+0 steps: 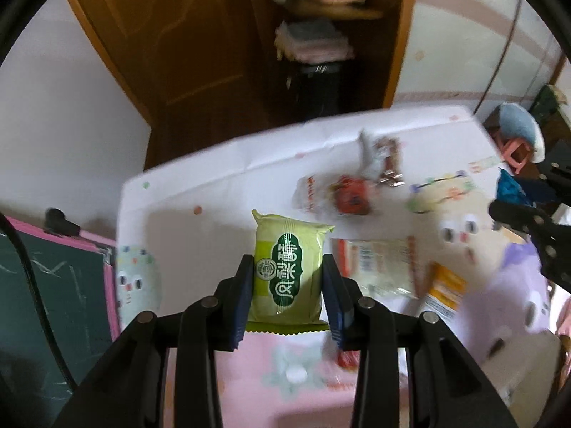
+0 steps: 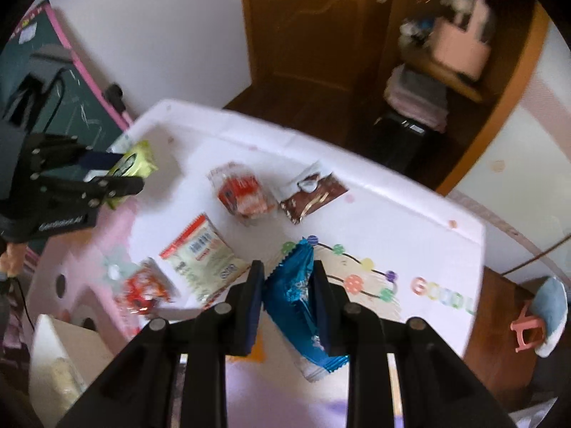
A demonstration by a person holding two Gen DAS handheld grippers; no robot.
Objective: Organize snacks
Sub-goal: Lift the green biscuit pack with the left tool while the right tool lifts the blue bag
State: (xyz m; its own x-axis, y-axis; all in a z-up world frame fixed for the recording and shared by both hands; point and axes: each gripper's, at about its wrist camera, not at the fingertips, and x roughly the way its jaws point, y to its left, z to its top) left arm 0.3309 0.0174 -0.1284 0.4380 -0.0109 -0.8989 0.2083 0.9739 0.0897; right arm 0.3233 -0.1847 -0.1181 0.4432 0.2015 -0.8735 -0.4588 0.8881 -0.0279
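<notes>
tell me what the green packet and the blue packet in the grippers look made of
Green rectangular snack packet: looks like matte plastic film, with a crimped zigzag end and soft, dull print. Blue crinkled snack packet: probably glossy foil-lined plastic, with bright glints on its creases and a serrated silver edge.

**Colours and patterns across the snack worktop**

The green snack packet (image 1: 287, 274) is coloured yellow-green, with a dark green label bearing white characters. The blue snack packet (image 2: 298, 303) is shiny blue with a silvery white end. Black is seen on the left gripper (image 1: 286, 292) and the right gripper (image 2: 287, 303), and dark navy on the fingers (image 1: 243, 299). The worktop (image 2: 410, 228) is covered in white, patterned with pastel pink and lilac patches, coloured dots and multicoloured letters. A brown packet (image 2: 312, 196) with gold lines, a red and white packet (image 2: 242, 192) and a cream packet (image 2: 203, 253) edged in red are shown. The door (image 2: 303, 25) is brown wood.
</notes>
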